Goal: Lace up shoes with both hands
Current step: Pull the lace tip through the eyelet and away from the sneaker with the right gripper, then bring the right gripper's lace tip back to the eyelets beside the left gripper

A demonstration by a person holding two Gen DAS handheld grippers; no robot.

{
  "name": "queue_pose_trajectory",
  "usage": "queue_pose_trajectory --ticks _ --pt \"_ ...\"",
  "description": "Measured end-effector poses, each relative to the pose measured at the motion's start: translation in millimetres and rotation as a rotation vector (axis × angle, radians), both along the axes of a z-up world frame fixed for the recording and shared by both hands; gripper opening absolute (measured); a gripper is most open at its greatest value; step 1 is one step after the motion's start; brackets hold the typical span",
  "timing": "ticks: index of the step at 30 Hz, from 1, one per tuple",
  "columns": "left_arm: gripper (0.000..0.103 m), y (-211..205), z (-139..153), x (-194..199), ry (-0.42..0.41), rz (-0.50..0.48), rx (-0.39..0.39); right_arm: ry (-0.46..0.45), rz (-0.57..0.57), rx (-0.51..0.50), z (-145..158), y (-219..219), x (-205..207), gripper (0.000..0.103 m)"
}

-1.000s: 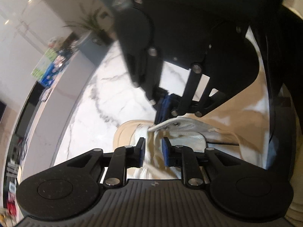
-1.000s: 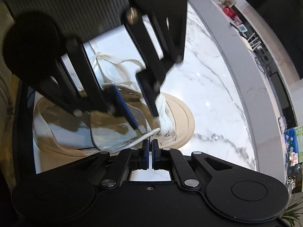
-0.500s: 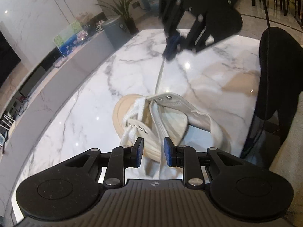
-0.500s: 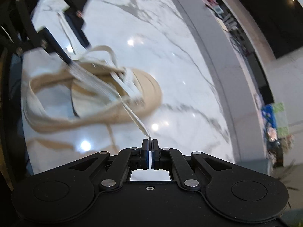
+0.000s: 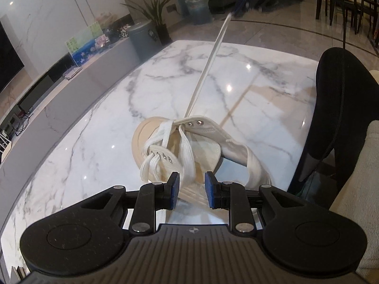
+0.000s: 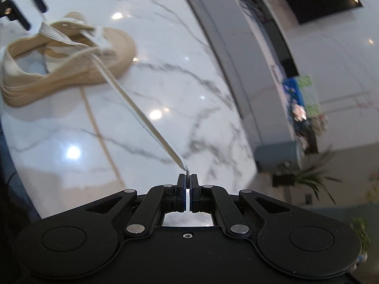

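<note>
White lace (image 6: pixel 142 116) pinched taut in right tool (image 6: pixel 187 182), left tool (image 5: pixel 190 190) parted, empty

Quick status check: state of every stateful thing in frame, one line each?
Beige canvas shoe: on its sole on the white marble table, partly laced, upper eyelets empty.
White flat shoelace: pulled taut from the shoe to the right gripper.
Right gripper: jaws shut on the lace tip.
Left gripper: jaws open over the shoe, gripping nothing.
</note>
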State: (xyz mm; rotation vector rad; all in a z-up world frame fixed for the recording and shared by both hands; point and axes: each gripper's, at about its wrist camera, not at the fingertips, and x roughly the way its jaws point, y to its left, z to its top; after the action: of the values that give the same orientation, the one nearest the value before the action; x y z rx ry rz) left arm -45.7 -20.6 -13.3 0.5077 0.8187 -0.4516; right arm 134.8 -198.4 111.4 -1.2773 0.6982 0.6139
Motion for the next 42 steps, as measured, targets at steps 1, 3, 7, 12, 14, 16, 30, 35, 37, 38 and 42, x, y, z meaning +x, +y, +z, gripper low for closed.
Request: queue_pose_trajectory --ticks 1,3,7,12,14,16,30,35,37,38,42 --pt "0.022 0 -2 3 0.005 0.010 0.004 -0.012 -0.013 -0.004 3 -4 1 0.001" --pt "0.022 -1 -5 9 0.014 0.028 0.006 -0.039 -0.048 -0.015 12 -15 6 0.001" --pt "0.022 0 -9 21 0.026 0.040 -0.022 -0.077 -0.098 -0.027 26 -32 11 0.001" --pt "0.022 -3 -14 32 0.036 0.061 -0.011 -0.126 -0.148 -0.035 45 -46 12 0.001" --pt "0.014 0 -15 34 0.044 0.066 -0.021 -0.143 -0.163 -0.039 49 -51 13 0.001" --pt "0.012 3 -14 34 0.056 0.071 -0.036 -0.159 -0.183 -0.048 52 -56 15 0.001" --pt "0.009 14 -12 32 0.072 0.094 -0.057 -0.209 -0.313 -0.070 54 -81 34 0.000" --pt "0.012 14 -13 32 0.066 0.095 -0.072 -0.163 -0.246 -0.019 52 -59 24 0.000" --pt "0.012 13 -12 32 0.063 0.094 -0.070 -0.124 -0.195 0.004 48 -43 16 0.000" --pt "0.012 12 -12 31 0.061 0.091 -0.068 -0.107 -0.170 0.013 45 -35 12 0.000" --pt "0.013 11 -4 27 0.043 0.071 -0.070 -0.056 -0.068 0.042 34 -4 -6 0.000"
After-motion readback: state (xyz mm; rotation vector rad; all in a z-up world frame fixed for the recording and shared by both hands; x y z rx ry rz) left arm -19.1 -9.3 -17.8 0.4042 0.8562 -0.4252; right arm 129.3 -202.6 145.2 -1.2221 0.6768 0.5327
